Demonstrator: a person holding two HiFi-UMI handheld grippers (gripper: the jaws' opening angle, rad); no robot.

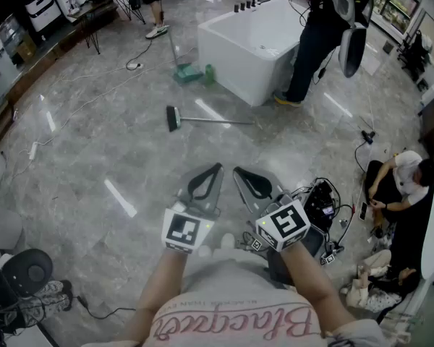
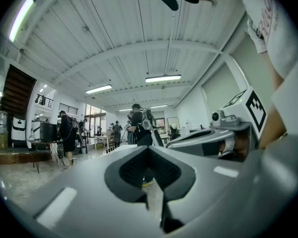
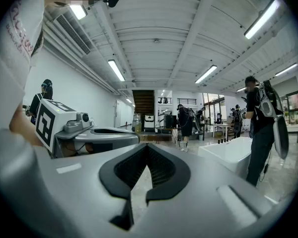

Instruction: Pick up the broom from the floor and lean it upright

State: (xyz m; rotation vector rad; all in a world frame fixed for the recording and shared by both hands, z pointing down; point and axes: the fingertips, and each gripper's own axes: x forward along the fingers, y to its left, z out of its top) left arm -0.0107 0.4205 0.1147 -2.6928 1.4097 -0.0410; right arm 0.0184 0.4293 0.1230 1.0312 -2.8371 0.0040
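Note:
The broom lies flat on the grey marble floor in the head view, its dark head to the left and its thin metal handle pointing right toward the tub. Both grippers are held level close to my body, well short of the broom and apart from it. My left gripper is shut with nothing between its jaws. Beside it, my right gripper is also shut and empty. Each gripper view shows the other gripper alongside; neither one shows the broom.
A white bathtub stands beyond the broom, with a person in black at its right corner. A green dustpan lies left of the tub. Cabled equipment and a seated person are to my right, and a round stool to my left.

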